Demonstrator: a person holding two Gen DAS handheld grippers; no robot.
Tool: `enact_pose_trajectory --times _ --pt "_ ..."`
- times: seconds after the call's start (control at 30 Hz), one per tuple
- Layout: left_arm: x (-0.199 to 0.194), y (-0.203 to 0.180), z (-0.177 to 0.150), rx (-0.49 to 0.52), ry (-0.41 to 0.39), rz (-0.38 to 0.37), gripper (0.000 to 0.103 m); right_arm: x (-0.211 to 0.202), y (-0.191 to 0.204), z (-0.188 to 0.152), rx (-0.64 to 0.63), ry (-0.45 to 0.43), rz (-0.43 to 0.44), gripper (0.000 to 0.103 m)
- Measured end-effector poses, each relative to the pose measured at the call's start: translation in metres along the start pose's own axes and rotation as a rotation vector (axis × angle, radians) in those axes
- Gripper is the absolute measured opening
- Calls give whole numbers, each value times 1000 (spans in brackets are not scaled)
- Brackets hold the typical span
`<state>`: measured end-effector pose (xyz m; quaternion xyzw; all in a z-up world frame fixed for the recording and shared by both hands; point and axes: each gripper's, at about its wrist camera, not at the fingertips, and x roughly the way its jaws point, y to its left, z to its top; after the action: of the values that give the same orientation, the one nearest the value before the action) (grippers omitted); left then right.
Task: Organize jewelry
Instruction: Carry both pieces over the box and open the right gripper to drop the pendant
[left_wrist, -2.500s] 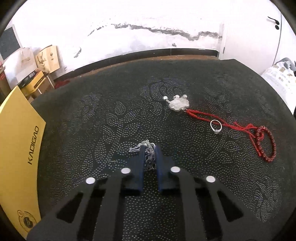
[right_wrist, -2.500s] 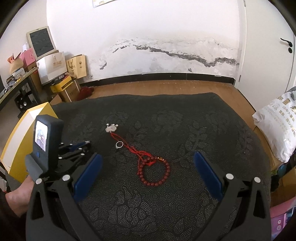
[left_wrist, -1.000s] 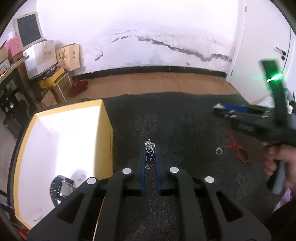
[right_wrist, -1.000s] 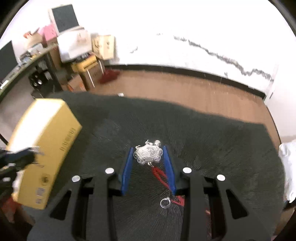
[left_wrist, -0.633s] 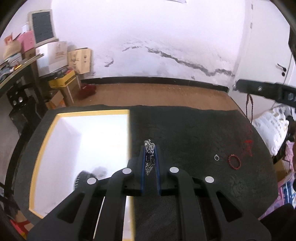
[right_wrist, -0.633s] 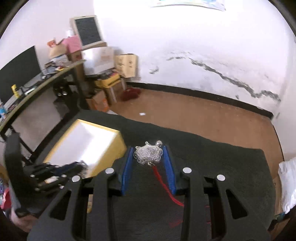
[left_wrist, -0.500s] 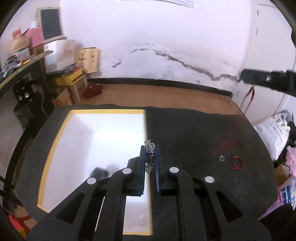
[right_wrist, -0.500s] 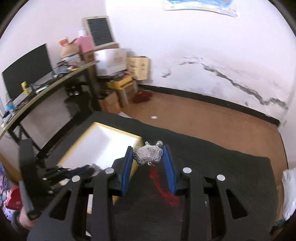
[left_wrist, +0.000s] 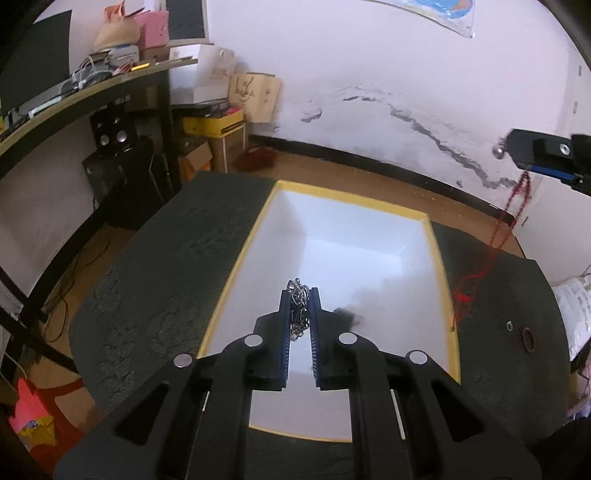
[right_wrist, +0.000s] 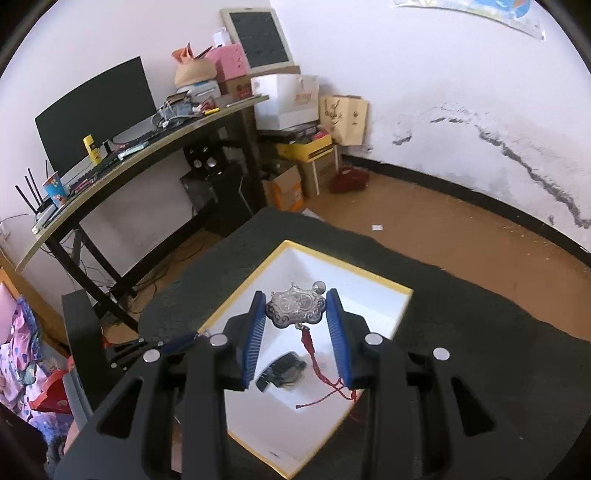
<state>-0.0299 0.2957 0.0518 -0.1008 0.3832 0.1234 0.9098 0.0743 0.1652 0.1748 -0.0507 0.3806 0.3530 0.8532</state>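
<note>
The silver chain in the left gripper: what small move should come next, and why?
Probably lower the left gripper a little and open it. The silver chain is pinched between its pads and already hangs over the white floor of the yellow-rimmed box, so it should drop inside.

Black hand-held gripper (left_wrist: 300, 317), blue pads (left_wrist: 284, 332), silver screws (left_wrist: 253, 340)

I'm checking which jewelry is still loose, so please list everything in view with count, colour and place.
box: 1, yellow rim, white inside, on the dark cloth
watch: 1, black, inside the box
chain: 1, silver, between the left gripper's pads
pendant: 1, silver, in the right gripper
cord: 1, red, hanging from the pendant
ring: 1, silver, on the cloth right of the box
bracelet: 1, dark red, beside the ring
left gripper: 1, black with blue pads, above the box
right gripper: 1, same colours, above the box
</note>
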Motion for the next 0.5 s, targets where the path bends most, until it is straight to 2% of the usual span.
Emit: enact_pose_trajectory --times 0.3,0.43,0.5 --pt "9 25 -5 -30 16 10 9 36 50 41 -38 -30 35 34" --pt "19 32 -8 -35 38 17 9 62 55 39 -47 3 21 34" --pt "24 35 -10 -37 49 17 9 83 50 28 -35 48 6 34"
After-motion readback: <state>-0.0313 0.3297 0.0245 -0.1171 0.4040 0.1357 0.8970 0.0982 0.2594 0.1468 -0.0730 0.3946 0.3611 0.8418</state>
